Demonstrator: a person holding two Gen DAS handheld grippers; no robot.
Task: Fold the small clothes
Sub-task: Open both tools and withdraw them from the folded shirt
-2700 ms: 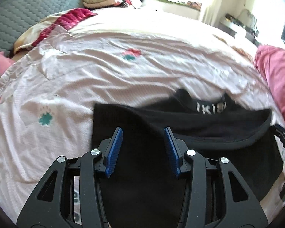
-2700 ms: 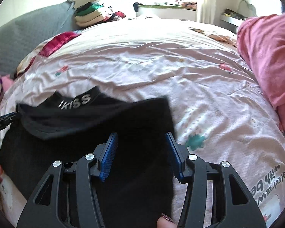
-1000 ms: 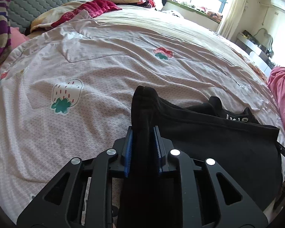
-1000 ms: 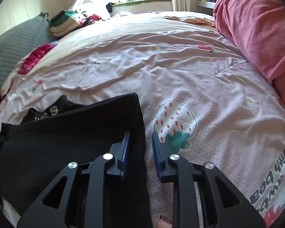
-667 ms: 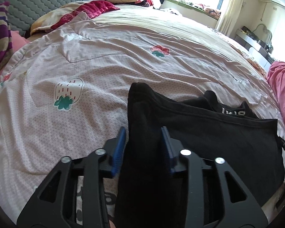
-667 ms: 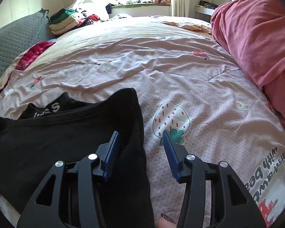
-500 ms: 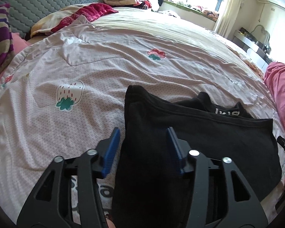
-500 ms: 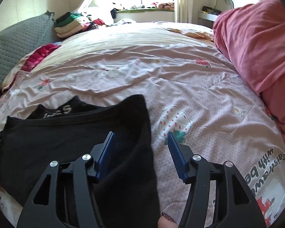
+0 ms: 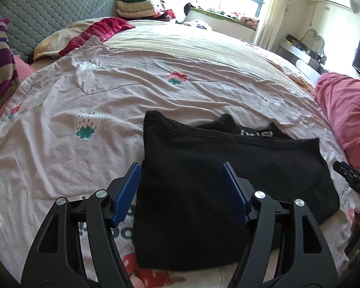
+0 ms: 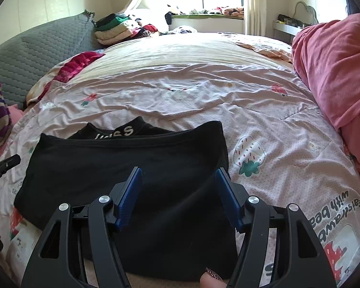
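Observation:
A black garment (image 9: 228,172) with white lettering on its waistband lies folded flat on the pink bedspread (image 9: 108,96). In the left wrist view my left gripper (image 9: 181,187) hovers above its near left part, its jaws opening, the blue pads apart and touching no cloth. In the right wrist view the same black garment (image 10: 122,168) lies under my right gripper (image 10: 177,188), whose jaws are also opening above its right part with nothing pinched. The other gripper's black tip shows at each view's edge.
A pink blanket heap (image 10: 333,72) rises at the right. A grey quilted headboard (image 9: 48,7), a striped pillow (image 9: 0,62) and a stack of folded clothes (image 9: 136,4) sit at the far left. A fingertip (image 10: 210,280) shows at the bottom edge.
Both grippers held black cloth a second ago; both have let go, spread their jaws and pulled back and up. The garment's folded-over edge now lies flat on the bed.

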